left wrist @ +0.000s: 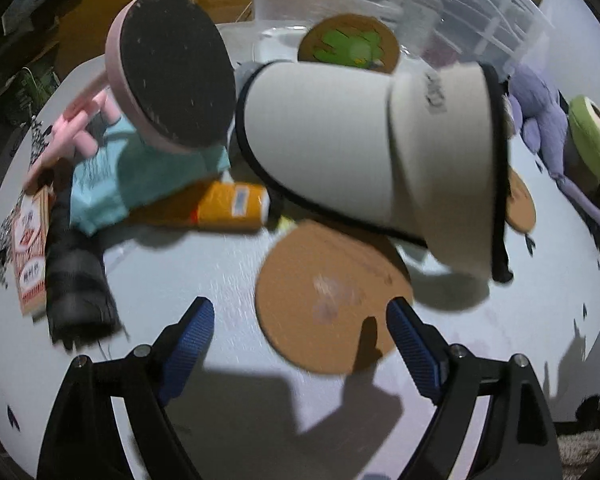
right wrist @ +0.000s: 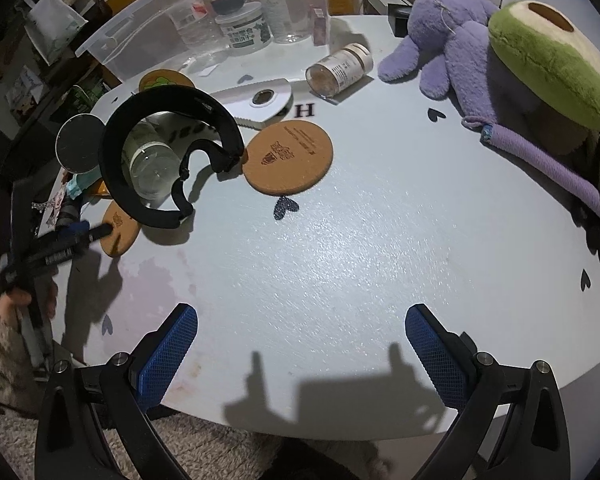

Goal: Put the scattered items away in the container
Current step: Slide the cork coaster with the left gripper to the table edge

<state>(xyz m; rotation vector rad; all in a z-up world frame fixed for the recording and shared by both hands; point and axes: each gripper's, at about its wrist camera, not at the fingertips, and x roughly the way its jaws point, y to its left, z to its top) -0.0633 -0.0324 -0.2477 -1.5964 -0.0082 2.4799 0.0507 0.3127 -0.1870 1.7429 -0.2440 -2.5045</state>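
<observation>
Left gripper (left wrist: 300, 320) low over the white table (left wrist: 204, 280), jaws spread wide with nothing between them. A cork coaster (left wrist: 332, 300) lies flat just ahead of the jaws, its near edge between the blue pads. Beyond it, a beige sun visor (left wrist: 372, 152) with black trim sits on its side, partly over the coaster's far edge. Left of the visor: an orange tube (left wrist: 232, 204), a teal cloth (left wrist: 140, 172), and a pink round mirror (left wrist: 172, 68) propped upright. A second cork coaster (left wrist: 520, 204) shows right of the visor. A clear plastic container (left wrist: 480, 12) stands farthest back, with a frog-print coaster (left wrist: 348, 46) before it. Right gripper (right wrist: 300, 340) near the table edge, jaws also wide apart and holding nothing; bare table directly ahead. Farther ahead and left of these jaws, a printed cork coaster (right wrist: 288, 156) beside the visor (right wrist: 160, 160). A small jar (right wrist: 340, 70) lies on its side farther back, the container (right wrist: 188, 12) behind it. Purple plush (right wrist: 452, 44) and avocado plush (right wrist: 552, 52) far right, touching each other.
</observation>
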